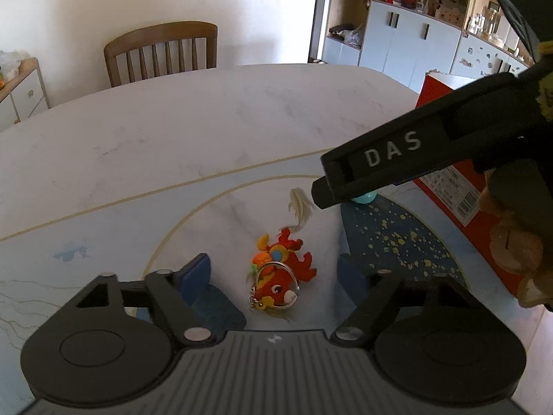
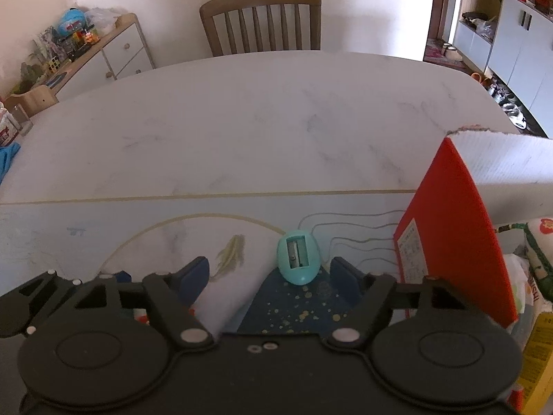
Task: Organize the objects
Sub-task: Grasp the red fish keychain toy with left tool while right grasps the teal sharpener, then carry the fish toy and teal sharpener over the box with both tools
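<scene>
A red and orange plush keychain (image 1: 281, 271) with a metal ring lies on the printed mat, between the open blue fingers of my left gripper (image 1: 276, 273). A teal egg-shaped pencil sharpener (image 2: 298, 256) stands on the mat just ahead of my right gripper (image 2: 271, 273), whose blue fingers are open and empty. In the left wrist view the right gripper's black body (image 1: 414, 152) reaches in from the right and hides most of the sharpener (image 1: 363, 199).
An open red cardboard box (image 2: 449, 228) stands at the right with packaged items (image 2: 535, 276) behind it. A white marble table (image 2: 259, 121) stretches ahead to a wooden chair (image 2: 262, 20). A drawer cabinet (image 2: 103, 55) with toys stands far left.
</scene>
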Motion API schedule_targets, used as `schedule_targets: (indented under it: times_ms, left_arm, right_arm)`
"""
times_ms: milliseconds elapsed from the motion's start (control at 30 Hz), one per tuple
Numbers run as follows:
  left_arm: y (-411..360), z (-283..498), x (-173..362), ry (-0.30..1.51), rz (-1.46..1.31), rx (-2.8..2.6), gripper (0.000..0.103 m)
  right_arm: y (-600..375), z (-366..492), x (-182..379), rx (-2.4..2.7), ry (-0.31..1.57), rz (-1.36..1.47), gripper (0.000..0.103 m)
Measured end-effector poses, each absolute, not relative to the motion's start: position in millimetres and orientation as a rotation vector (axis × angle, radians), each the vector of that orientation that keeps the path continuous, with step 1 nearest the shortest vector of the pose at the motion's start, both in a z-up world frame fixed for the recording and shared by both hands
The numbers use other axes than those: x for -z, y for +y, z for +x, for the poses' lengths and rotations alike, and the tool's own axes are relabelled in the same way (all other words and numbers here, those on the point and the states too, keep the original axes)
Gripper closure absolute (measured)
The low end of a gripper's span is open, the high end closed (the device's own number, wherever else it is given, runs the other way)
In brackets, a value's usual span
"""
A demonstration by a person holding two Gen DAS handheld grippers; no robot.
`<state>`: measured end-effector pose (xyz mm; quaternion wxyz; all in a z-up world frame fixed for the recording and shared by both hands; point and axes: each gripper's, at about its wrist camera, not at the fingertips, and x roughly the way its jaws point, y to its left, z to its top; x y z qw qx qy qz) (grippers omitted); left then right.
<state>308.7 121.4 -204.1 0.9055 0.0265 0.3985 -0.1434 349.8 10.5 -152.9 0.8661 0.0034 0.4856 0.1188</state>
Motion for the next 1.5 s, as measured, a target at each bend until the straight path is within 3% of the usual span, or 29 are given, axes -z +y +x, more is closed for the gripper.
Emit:
schedule_targets:
  times_ms: [233, 567, 733, 1500]
  left_arm:
    - [118, 304, 207, 0.820, 0.069, 0.284, 0.031]
    - [112, 309, 204, 0.818, 0.101, 0.287, 0.060]
    - [110, 311, 201, 0.830, 0.113, 0.299, 0.063]
    - [108, 295, 171, 0.857, 0.100, 0.313, 0.064]
  right_arm:
    - [9, 357, 162, -0.240, 1.036, 0.001, 0.041]
    - [11, 364, 169, -0.216, 1.041, -0.038, 0.064]
    - [11, 365, 170, -0.201, 1.035, -0.051, 0.073]
    - [-5, 314, 117, -0.265, 0.984, 0.009, 0.074]
